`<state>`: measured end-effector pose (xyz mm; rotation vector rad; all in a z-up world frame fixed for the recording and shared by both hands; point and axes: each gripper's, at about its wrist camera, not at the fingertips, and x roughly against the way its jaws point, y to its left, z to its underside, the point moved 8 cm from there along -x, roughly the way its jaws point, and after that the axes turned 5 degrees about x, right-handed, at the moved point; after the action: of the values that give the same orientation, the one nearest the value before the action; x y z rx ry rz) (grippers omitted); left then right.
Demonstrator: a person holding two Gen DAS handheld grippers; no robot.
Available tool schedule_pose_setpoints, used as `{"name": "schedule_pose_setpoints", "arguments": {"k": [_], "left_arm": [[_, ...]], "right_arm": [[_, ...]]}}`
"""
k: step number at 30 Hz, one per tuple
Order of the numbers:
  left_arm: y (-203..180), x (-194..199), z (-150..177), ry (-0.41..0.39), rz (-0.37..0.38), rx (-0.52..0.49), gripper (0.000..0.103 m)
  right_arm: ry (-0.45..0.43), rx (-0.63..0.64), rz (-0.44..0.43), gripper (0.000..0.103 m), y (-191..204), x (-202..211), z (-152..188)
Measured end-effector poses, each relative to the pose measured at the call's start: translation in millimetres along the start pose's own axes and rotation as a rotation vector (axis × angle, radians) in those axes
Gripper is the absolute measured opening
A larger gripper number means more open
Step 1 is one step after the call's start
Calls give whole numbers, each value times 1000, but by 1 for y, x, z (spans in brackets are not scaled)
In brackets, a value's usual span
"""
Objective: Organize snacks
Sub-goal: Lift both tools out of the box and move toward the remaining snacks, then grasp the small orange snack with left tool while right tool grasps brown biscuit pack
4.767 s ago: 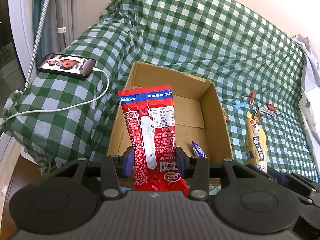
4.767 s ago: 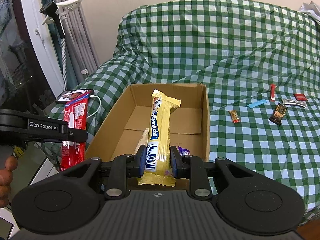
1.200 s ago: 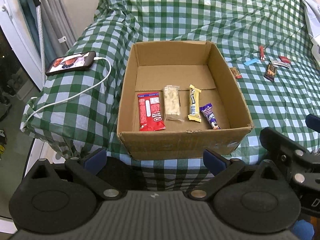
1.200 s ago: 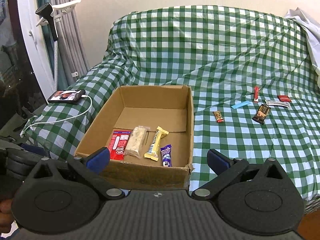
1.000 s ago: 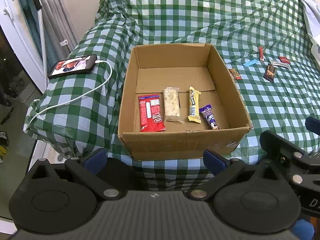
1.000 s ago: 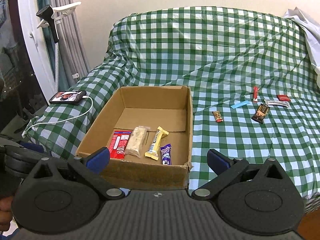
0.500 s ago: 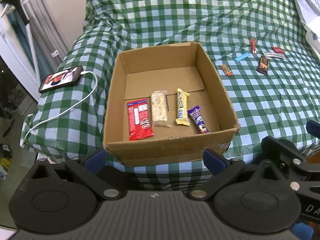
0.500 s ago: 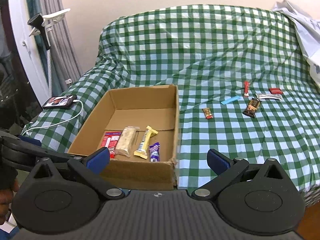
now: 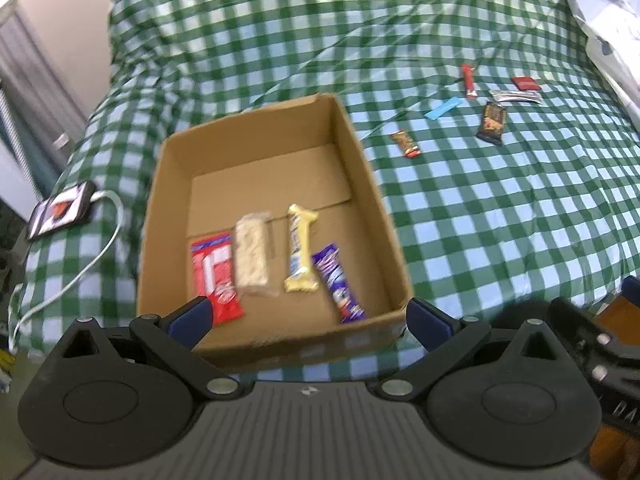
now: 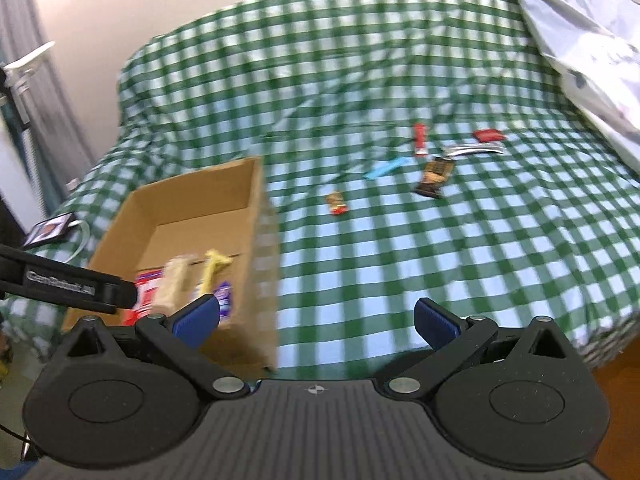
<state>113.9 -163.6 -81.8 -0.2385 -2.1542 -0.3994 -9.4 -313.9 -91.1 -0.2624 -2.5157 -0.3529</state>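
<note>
A cardboard box [image 9: 372,184] [image 10: 256,200] sits on the green checked bedcover. Inside lie a red packet [image 9: 214,276], a pale cracker pack [image 9: 252,258], a yellow bar [image 9: 300,254] and a purple bar [image 9: 338,282]. Loose snacks lie to the right on the cover: a small brown bar [image 9: 405,144] [image 10: 337,204], a dark bar [image 9: 492,122] [image 10: 436,178], a blue strip [image 9: 442,108] [image 10: 386,169], a red stick [image 9: 468,80] [image 10: 419,139], a silver wrapper [image 9: 516,97] and a red square [image 9: 525,83] [image 10: 488,135]. My left gripper [image 9: 308,316] and right gripper [image 10: 316,318] are both open and hold nothing.
A phone [image 9: 60,210] on a white cable [image 9: 100,252] lies left of the box. White fabric [image 10: 580,52] is bunched at the bed's far right. The left gripper's body [image 10: 68,286] crosses the right wrist view at the left. The cover's near edge drops to the floor.
4.8 s ago the left gripper held the red packet and the right the yellow bar; both now lie in the box. Over the last second both views have swung right towards the loose snacks.
</note>
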Motion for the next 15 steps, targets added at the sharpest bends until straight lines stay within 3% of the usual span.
{"name": "schedule_pose_setpoints", "arguments": {"k": [8, 15], "left_arm": [[-54, -41, -55, 24, 43, -40, 103], [-105, -105, -118, 65, 74, -40, 103]], "right_arm": [[2, -96, 139, 102, -83, -17, -39], [-52, -75, 254, 102, -159, -67, -70]]}}
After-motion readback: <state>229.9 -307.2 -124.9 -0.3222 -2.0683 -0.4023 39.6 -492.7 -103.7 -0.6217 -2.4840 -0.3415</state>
